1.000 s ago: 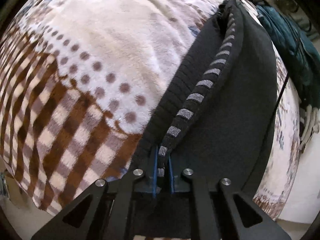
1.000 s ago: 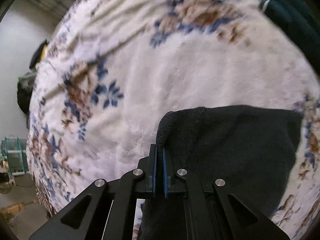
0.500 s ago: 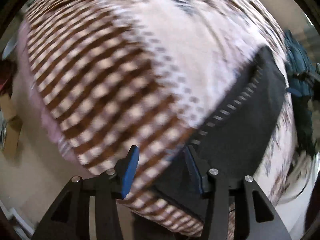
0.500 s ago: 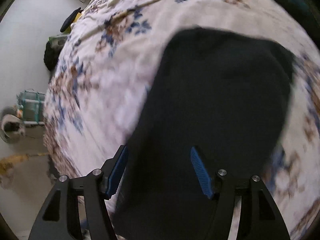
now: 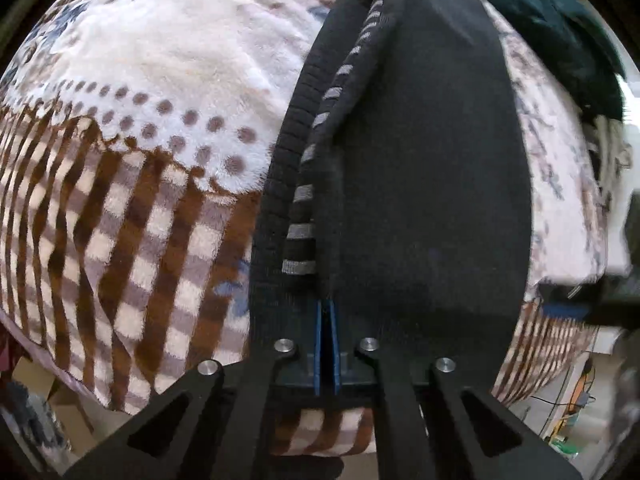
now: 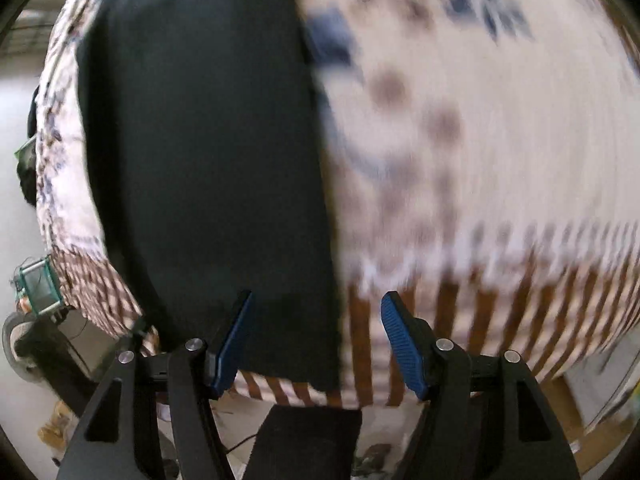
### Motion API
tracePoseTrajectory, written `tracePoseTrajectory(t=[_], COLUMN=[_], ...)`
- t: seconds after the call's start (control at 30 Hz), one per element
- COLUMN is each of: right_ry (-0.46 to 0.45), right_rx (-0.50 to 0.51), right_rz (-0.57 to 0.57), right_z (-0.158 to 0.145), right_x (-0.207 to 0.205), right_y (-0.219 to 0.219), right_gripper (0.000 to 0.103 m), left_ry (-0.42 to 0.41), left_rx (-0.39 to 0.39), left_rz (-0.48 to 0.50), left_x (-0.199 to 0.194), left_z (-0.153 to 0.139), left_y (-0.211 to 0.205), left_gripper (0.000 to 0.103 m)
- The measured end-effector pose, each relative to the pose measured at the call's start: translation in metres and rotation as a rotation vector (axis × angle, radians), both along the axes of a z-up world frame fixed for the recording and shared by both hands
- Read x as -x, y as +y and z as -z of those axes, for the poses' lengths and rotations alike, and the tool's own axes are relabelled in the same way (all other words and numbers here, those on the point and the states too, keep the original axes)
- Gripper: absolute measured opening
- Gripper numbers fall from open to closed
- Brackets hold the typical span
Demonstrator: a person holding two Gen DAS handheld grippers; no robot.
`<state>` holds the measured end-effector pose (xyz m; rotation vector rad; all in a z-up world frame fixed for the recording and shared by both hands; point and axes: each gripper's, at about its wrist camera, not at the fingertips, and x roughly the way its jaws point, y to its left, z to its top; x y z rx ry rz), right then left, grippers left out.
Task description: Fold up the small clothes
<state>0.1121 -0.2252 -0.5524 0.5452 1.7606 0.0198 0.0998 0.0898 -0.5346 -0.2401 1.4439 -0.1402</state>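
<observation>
A black knit garment [image 5: 420,160] with a grey-striped band [image 5: 304,192] lies folded lengthwise on the fleece blanket [image 5: 160,60]. My left gripper [image 5: 326,304] is shut, its blue pads pinching the garment's near edge just right of the striped band. In the right wrist view the same black garment [image 6: 200,140] runs up the left half of a blurred picture. My right gripper [image 6: 316,312] hovers over the garment's near right corner. Its jaws stand wide and are closing slightly, with the cloth's edge below the gap and the pads not pressing on it.
The blanket [image 6: 480,140] is white with dots and flowers and has a brown check border at the bed's near edge. A dark teal garment [image 5: 560,40] lies at the far right. Beyond the bed's edge the floor holds cables and small clutter [image 6: 36,288].
My left gripper let go of the striped band, opened, and has shut again on the garment's near edge. My right gripper released the far corner, opened and swept to the near edge.
</observation>
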Motion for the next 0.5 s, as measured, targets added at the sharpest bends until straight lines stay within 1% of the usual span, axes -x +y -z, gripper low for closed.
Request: tracePoseTrajectory(t=[0.03,0.07,0.1,0.13,0.17,0.23,0.27,0.3,0.37,0.4,0.43,0.5], right_ry=[0.0,0.014,0.017,-0.008,-0.028,-0.055,-0.068,-0.082,-0.071,-0.061,-0.047,-0.035], right_rx=[-0.022,-0.021,-0.02,-0.018,0.001,0.022,0.039,0.055,0.08,0.073,0.068,0.074], right_rz=[0.01,0.036,0.1,0.163,0.198,0.236,0.229,0.216,0.209,0.208,0.201,0.183], right_z=[0.01,0.018,0.025,0.026,0.024,0.013,0.008,0.003,0.007,0.009,0.01,0.002], right_x=[0.013,0.023,0.036,0.049,0.058,0.068,0.071,0.073,0.079,0.08,0.082,0.073], right_y=[0.007,0.011,0.012,0.011,0.009,0.004,0.002,0.0,-0.005,-0.007,-0.011,-0.009], right_gripper=[0.049,0.02,0.01,0.008,0.007,0.006,0.006,0.006,0.006,0.006,0.006,0.007], left_ry=[-0.006,-0.012,-0.024,-0.026,-0.028,-0.036,-0.033,-0.011,0.045,0.077,0.089,0.088], left_rx=[-0.007,-0.006,0.002,0.015,0.02,0.038,0.021,0.018,-0.038,-0.033,-0.014,-0.02], left_rz=[0.011,0.017,0.01,-0.002,-0.01,-0.013,-0.002,0.017,0.043,0.041,0.028,0.027], left_x=[0.004,0.011,0.018,0.019,0.017,0.023,0.026,0.03,0.032,0.035,0.036,0.034], left_z=[-0.001,-0.002,-0.005,-0.008,-0.011,-0.018,-0.018,-0.014,-0.005,0.002,0.002,-0.01], left_y=[0.003,0.009,0.018,0.025,0.03,0.043,0.049,0.052,0.054,0.061,0.071,0.085], left_gripper=[0.002,0.002,0.002,0.002,0.002,0.002,0.002,0.002,0.0,0.0,0.0,0.001])
